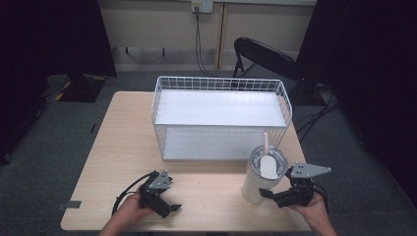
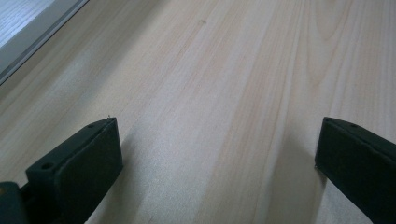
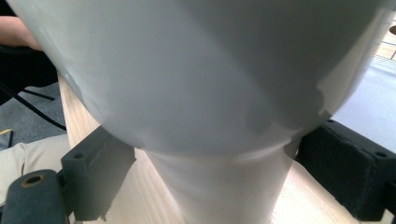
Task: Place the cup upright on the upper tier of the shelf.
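Observation:
A white tumbler [image 1: 260,177] with a clear lid and a straw stands on the wooden table [image 1: 123,142] at the front right. My right gripper [image 1: 275,196] is at its lower part from the near side. In the right gripper view the jaws straddle the tumbler's [image 3: 210,93] narrow base, with a thin gap on the left side and near contact on the right; the gripper [image 3: 217,177] reads as open. My left gripper [image 1: 169,209] rests low at the front left, open, with only bare table [image 2: 210,70] between the jaws of the gripper [image 2: 217,149].
A white wire basket [image 1: 219,78] lies on its side at the back middle of the table, its open side facing me, just behind the tumbler. A black folding chair [image 1: 265,56] stands beyond the table. Grey carpet surrounds it.

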Demonstrator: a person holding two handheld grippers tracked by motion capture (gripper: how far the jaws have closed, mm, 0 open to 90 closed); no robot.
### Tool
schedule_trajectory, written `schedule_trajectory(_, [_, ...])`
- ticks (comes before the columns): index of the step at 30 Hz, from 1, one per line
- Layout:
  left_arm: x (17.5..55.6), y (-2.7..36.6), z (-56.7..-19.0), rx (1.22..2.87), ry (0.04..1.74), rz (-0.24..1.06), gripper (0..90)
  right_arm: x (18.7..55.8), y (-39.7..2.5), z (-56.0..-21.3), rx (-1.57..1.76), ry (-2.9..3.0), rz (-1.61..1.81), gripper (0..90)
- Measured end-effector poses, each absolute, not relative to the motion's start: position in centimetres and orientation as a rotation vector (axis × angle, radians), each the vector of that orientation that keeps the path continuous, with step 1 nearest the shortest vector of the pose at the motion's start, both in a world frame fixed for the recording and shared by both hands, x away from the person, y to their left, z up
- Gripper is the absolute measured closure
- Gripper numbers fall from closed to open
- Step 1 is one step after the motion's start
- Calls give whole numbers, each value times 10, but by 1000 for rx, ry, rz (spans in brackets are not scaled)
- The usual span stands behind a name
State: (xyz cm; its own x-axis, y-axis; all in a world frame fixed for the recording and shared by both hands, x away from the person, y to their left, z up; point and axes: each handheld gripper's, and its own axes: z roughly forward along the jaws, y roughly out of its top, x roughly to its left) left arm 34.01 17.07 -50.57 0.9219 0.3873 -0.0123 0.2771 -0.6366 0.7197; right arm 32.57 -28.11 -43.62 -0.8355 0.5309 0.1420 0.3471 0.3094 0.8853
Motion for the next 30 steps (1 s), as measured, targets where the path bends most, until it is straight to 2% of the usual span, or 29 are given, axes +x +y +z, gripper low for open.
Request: schedule_trajectory(30, [340,171,-506,2297,470,183,0,336,-272,-450,673,2339,1620,80])
